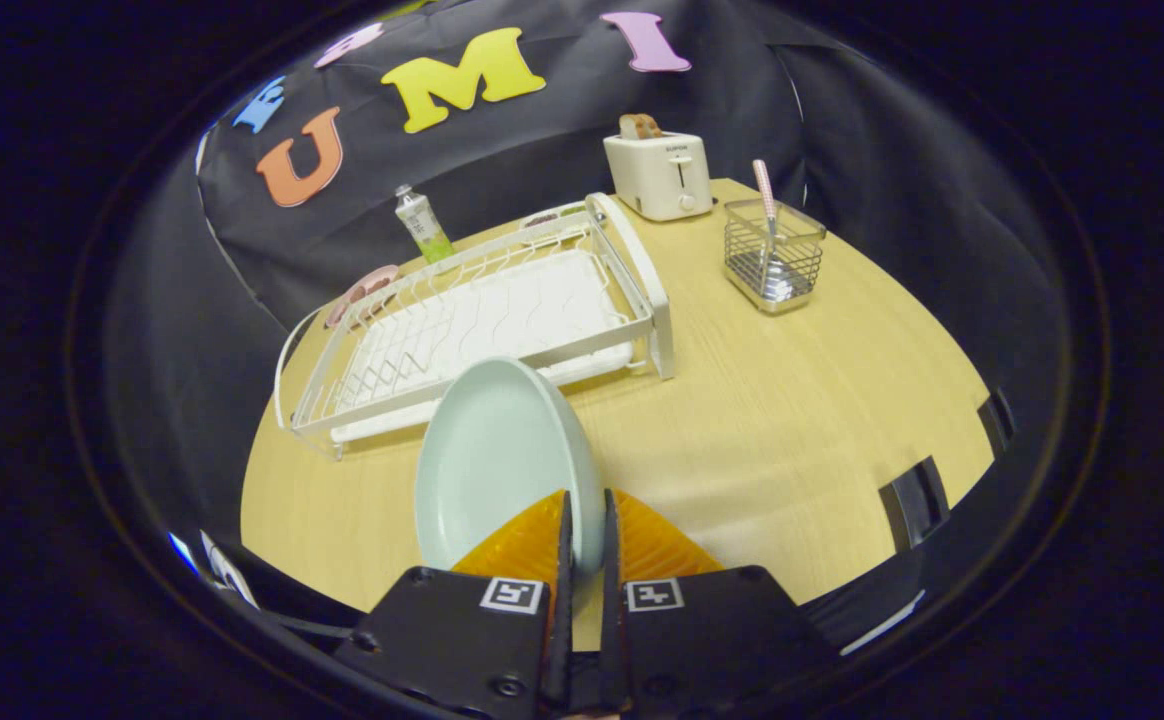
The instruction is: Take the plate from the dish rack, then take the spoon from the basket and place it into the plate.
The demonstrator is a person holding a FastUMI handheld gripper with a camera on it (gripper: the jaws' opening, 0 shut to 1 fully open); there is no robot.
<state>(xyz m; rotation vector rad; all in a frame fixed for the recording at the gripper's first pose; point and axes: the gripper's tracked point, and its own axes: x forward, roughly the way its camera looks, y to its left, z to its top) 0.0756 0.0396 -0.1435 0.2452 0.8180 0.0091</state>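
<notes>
Tool [583, 530] clamps plate [497, 460] rim, held w/ rack [482, 315] beyond.

Open table [792, 420] between dish rack [502, 310] and basket [774, 255], toaster [658, 172] behind.

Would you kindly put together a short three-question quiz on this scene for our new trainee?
1. True or false: the tool is shut on the rim of the pale green plate.
2. Where is the spoon? A) on the plate B) standing in the wire basket C) in the dish rack
3. Fill in: the basket stands on the wooden table beside the white ____.

Key: 1 true. 2 B. 3 toaster.
</notes>
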